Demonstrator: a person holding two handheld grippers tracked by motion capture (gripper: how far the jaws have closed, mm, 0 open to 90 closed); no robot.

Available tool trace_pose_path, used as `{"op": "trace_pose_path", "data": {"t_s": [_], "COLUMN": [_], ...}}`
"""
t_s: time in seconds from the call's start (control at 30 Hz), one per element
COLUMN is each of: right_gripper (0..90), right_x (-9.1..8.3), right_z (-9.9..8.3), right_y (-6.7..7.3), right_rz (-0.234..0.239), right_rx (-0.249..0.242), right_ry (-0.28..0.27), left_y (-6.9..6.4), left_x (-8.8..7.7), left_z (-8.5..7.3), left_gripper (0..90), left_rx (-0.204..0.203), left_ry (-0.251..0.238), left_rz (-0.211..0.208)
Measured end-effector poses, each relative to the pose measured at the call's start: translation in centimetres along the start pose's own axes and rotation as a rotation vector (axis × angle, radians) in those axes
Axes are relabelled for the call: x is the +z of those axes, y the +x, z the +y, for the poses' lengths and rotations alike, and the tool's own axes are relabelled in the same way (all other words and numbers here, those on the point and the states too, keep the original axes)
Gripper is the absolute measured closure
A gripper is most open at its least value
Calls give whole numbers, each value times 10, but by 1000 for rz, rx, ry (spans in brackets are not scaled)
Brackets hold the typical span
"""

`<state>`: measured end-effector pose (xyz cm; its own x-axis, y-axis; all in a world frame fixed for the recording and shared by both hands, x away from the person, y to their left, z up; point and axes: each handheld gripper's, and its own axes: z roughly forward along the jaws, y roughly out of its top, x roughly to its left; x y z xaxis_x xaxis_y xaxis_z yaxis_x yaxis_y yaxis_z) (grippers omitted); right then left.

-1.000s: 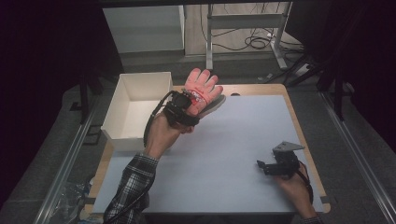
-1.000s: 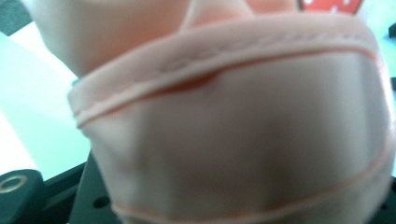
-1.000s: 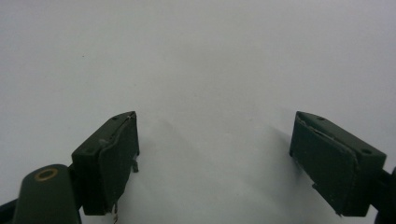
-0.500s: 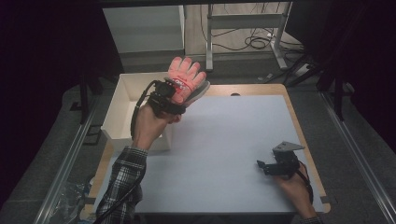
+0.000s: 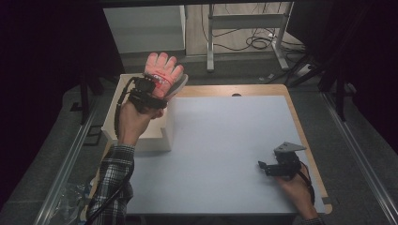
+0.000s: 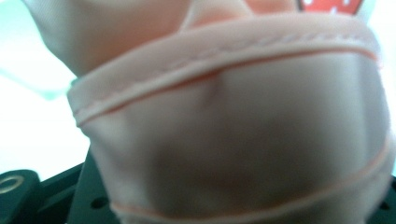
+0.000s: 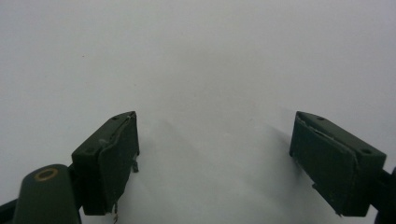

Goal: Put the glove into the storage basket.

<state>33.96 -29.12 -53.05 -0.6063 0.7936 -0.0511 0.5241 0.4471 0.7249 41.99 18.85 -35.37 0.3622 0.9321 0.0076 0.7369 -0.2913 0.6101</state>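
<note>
Jaws of the left gripper [image 5: 152, 91] pinch a pink, red-patched glove [image 5: 164, 75] by its cuff, now carried from the table [image 5: 225, 136] to above the white box [image 5: 141, 133].

The glove [image 5: 163, 77] is showing soft stitched cloth; the worktop [image 5: 225, 140] is looking matt and smooth, its edge showing wood.

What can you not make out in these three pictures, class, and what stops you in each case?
1. Left gripper jaws: in the left gripper view the pink glove covers them.
2. Inside of the white box: in the high view the person's forearm and the glove hide most of it.
3. Glove's red print: cut off by the left gripper view's top edge.
</note>
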Motion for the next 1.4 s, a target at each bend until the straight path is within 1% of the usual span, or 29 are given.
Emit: {"op": "trace_pose_path", "data": {"t_s": [0.1,0.13,0.17,0.2,0.37,0.43,0.5,0.6,0.63,0.67,0.7,0.73,0.77,0.9,0.93,1.2,1.27,1.4], "right_gripper": [160,160,160,160,160,160,160,160,160,160,160,160,160,160,160,160,160,160], "right_x": [0,0,0,0,0,0,0,0,0,0,0,0,0,0,0,0,0,0], "right_z": [0,0,0,0,0,0,0,0,0,0,0,0,0,0,0,0,0,0], "right_y": [0,0,0,0,0,0,0,0,0,0,0,0,0,0,0,0,0,0], "right_rz": [0,0,-1,1,1,-1,-1,-1,-1,-1,-1,-1,-1,-1,-1,-1,-2,-2], "right_rx": [0,0,-1,0,0,0,-1,0,-1,0,0,0,0,-1,-1,-2,-2,-2], "right_ry": [0,0,0,0,0,0,0,0,0,0,0,0,0,0,0,-1,-1,-1], "left_y": [10,10,16,20,30,33,35,39,39,40,40,41,40,39,38,30,29,29], "left_x": [1,1,3,5,15,21,27,38,42,47,47,51,59,76,81,102,108,116], "left_z": [-4,-4,-7,-9,-18,-21,-25,-31,-33,-36,-36,-38,-41,-45,-44,-41,-39,-36], "left_gripper": [444,444,444,443,439,436,434,434,433,431,430,429,428,425,423,411,406,396], "left_rx": [-26,-26,-49,-59,-93,-92,-98,-117,-116,-120,-120,-122,-125,-127,-124,-115,-116,-128], "left_ry": [1,1,2,7,23,31,40,47,51,58,58,63,71,92,102,150,171,201], "left_rz": [23,23,37,44,70,76,86,95,101,106,106,110,117,123,129,143,155,155]}}
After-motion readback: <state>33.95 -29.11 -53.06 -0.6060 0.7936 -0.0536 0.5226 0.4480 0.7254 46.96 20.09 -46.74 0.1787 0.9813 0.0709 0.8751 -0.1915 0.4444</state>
